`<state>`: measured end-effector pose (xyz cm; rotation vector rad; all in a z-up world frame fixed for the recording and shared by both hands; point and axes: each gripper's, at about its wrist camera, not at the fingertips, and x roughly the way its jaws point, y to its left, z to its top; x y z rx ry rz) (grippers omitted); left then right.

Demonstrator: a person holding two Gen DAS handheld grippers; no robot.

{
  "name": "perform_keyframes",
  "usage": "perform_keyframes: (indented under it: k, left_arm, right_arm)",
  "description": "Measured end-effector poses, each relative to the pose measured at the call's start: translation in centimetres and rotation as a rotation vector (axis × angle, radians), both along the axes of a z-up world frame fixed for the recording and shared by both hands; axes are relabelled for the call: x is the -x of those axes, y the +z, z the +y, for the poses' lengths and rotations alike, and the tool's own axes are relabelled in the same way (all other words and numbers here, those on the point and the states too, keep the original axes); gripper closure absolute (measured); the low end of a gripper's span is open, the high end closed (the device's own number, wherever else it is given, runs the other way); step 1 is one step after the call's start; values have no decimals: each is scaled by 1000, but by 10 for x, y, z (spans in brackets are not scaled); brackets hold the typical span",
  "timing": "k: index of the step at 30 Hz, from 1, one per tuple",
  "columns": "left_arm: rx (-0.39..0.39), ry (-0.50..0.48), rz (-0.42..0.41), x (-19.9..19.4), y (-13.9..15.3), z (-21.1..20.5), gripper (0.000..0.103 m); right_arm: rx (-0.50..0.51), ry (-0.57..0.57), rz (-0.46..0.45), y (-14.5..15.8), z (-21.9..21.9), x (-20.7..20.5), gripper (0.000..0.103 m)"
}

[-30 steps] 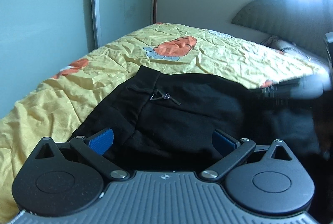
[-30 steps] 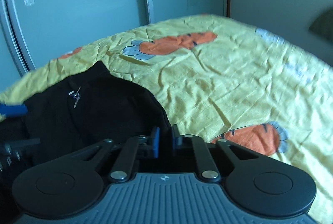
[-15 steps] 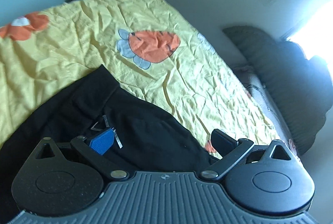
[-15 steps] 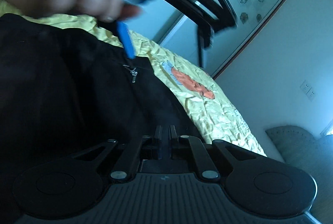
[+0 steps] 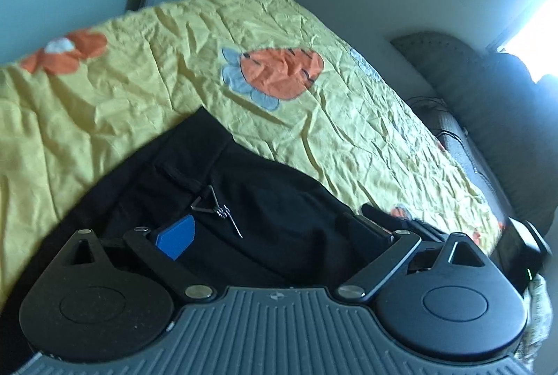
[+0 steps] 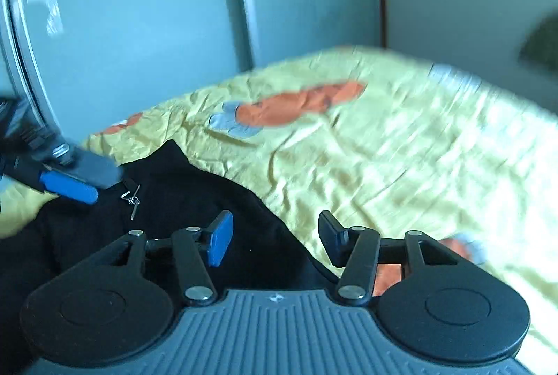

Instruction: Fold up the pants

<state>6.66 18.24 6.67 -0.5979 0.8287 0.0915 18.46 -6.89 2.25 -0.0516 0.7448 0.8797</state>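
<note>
Black pants (image 5: 279, 200) lie bunched on a yellow bedspread (image 5: 139, 78), with a metal zipper pull (image 5: 216, 209) showing on top. My left gripper (image 5: 272, 230) hangs just over them, jaws wide apart and nothing pressed between the pads. In the right wrist view the pants (image 6: 191, 193) fill the lower left. My right gripper (image 6: 275, 240) sits over their right edge; its jaws are opening and the cloth lies below them, not pinched. A blue-padded finger (image 6: 69, 188) of the left gripper reaches in from the left near the zipper pull (image 6: 132, 199).
The bedspread (image 6: 401, 148) carries orange carrot prints (image 5: 279, 71). Pale sliding wardrobe doors (image 6: 139, 26) stand behind the bed. A grey padded headboard (image 5: 488, 89) and pillows lie to the right under a bright window. A dark device (image 5: 523, 246) shows at the right edge.
The right gripper went from shut to half open and swung from facing the left hand back over the bed. The left wrist view rolled and shifted over the pants; its jaws stayed open.
</note>
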Motion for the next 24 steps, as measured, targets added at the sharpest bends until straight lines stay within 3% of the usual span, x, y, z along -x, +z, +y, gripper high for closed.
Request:
perform_keyframes:
  k: [1, 3, 4, 5, 7, 10, 12, 14, 15, 17, 18, 19, 20, 21, 22, 24]
  left_arm:
    - [-16, -2, -8, -1, 1, 0, 4]
    - [-30, -3, -9, -3, 2, -1, 4]
    - [-22, -3, -8, -4, 2, 0, 4]
    - [-7, -3, -7, -6, 1, 1, 4]
    - [36, -1, 4, -10, -3, 3, 4]
    - [154, -8, 20, -16, -11, 8, 4]
    - [209, -1, 23, -18, -14, 10, 4]
    - [229, 21, 14, -18, -14, 12, 4]
    - [231, 30, 8, -18, -14, 13, 4]
    - [241, 32, -2, -20, -14, 13, 10]
    - [247, 29, -4, -21, -15, 14, 23]
    - [249, 24, 7, -22, -16, 13, 44]
    - [245, 21, 28, -23, -18, 12, 55]
    - [225, 24, 53, -23, -20, 11, 75]
    - [207, 31, 69, -22, -22, 9, 88]
    - [201, 32, 55, -14, -24, 9, 96]
  right_arm:
    - [3, 17, 36, -7, 2, -3, 49]
    - [34, 58, -34, -13, 4, 21, 50]
    - [65, 70, -66, -14, 9, 25, 56]
    - [91, 85, -108, -12, 12, 36, 80]
    - [159, 96, -225, -11, 21, 64, 94]
    - [330, 139, -473, -10, 39, 115, 97]
    - [524, 197, -750, -20, 56, 171, 97]
    - [644, 253, -949, -32, 66, 214, 97]
    - [674, 271, -1010, -37, 68, 231, 97]
    - [663, 270, -1040, -40, 67, 249, 97]
    - [636, 250, -1022, -38, 65, 253, 97]
    - [613, 226, -1008, -35, 63, 255, 97]
    - [600, 206, -993, -33, 61, 256, 97]
    - [586, 188, -977, -30, 59, 256, 97]
    - [564, 169, -957, -28, 58, 255, 98]
    - [517, 140, -899, -22, 56, 252, 98]
